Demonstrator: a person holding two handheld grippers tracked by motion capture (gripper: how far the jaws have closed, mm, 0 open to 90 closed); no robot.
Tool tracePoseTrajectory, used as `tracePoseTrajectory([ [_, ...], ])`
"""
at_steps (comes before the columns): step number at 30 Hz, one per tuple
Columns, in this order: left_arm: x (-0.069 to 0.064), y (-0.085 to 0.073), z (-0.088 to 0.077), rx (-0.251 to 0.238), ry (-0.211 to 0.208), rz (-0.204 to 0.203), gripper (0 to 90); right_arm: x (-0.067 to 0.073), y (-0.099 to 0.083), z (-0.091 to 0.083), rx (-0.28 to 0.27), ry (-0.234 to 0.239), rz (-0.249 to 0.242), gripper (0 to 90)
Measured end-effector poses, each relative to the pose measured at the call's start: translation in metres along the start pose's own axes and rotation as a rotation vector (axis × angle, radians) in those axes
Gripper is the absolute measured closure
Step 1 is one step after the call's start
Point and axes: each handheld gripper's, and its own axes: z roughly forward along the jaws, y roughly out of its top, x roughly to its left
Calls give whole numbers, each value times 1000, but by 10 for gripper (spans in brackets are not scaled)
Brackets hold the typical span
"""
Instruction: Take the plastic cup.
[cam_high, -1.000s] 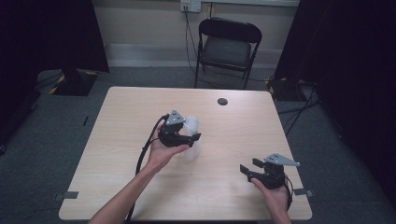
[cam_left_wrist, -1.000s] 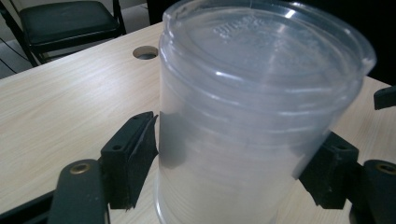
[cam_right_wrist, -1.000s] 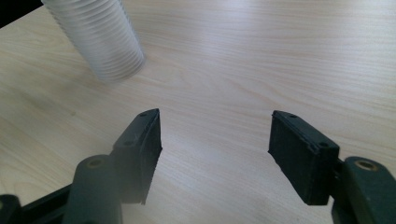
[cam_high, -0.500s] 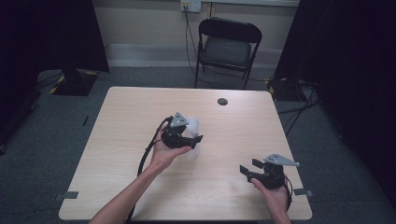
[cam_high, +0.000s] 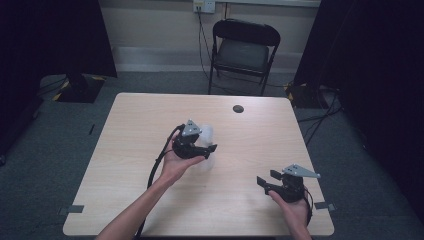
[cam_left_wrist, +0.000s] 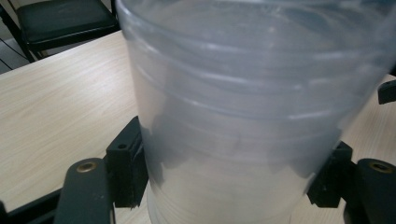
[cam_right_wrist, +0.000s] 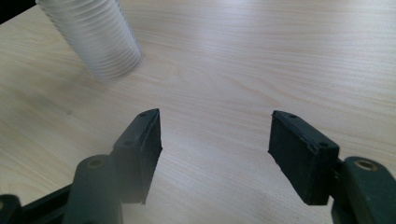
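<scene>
A translucent ribbed plastic cup (cam_high: 207, 133) stands on the wooden table (cam_high: 130, 130), left of its middle. My left gripper (cam_high: 206, 141) reaches around it from the near side. In the left gripper view the cup (cam_left_wrist: 243, 107) fills the gap, and both black pads (cam_left_wrist: 133, 163) touch its sides. Those jaws have just been closing on the cup. My right gripper (cam_high: 267, 179) rests near the table's front right corner, pointing left. Its jaws (cam_right_wrist: 215, 140) stand wide apart over bare wood. The cup (cam_right_wrist: 100, 42) shows farther off at that view's top left.
A small black disc (cam_high: 238, 108) lies near the table's far edge. A black folding chair (cam_high: 245, 50) stands behind the table. The left gripper's cable (cam_high: 159, 161) trails back along the forearm.
The left gripper's jaws have drawn in around the cup. Both hands have stayed where they were.
</scene>
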Motion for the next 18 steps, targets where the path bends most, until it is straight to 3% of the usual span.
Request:
tracePoseTrajectory([
  [15,-2,8,-10,-51,-8,-24,312,0,0,3,4,4,-1,343],
  [18,-4,11,-13,-64,-6,-12,319,-1,0,3,2,5,2,342],
])
